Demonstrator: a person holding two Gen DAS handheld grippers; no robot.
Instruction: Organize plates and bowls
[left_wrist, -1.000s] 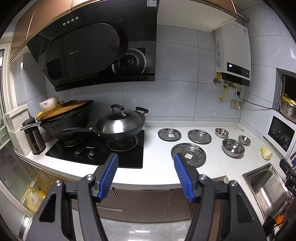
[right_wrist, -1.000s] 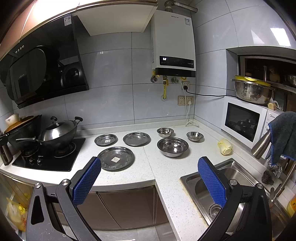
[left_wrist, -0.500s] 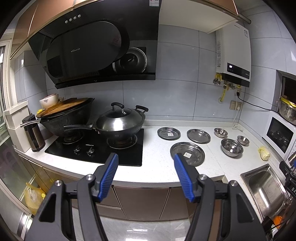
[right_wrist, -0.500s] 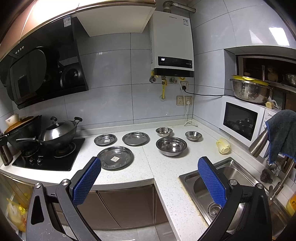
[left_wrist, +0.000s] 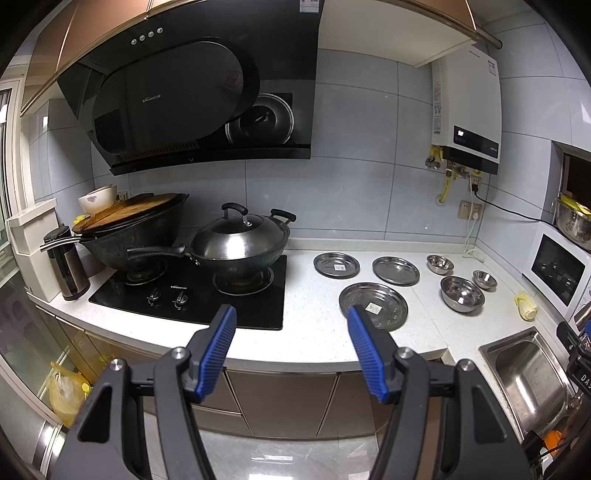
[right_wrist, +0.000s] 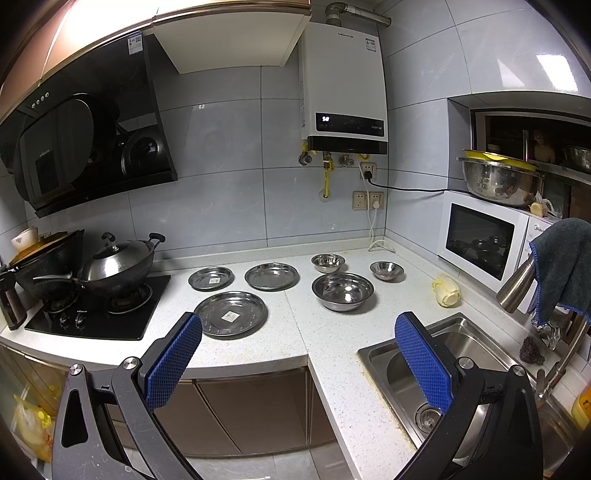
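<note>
We've got our right gripper (right_wrist: 298, 334) held out in front of the counter (right_wrist: 295, 332), blue pads wide apart, nothing between them. On the white countertop sit three steel plates: the big plate (right_wrist: 231, 314) nearest us, two smaller plates (right_wrist: 211, 278) (right_wrist: 272, 276) behind it. To their right, the large bowl (right_wrist: 342, 291) with two small bowls (right_wrist: 328, 262) (right_wrist: 386, 270) further back. The sink (right_wrist: 461, 354) is at right, the lidded wok (right_wrist: 116, 264) at left.

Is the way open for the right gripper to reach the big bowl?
Probably yes: the right gripper is open and empty, and only bare counter lies between it and the big bowl, which stands apart from its neighbours.
</note>
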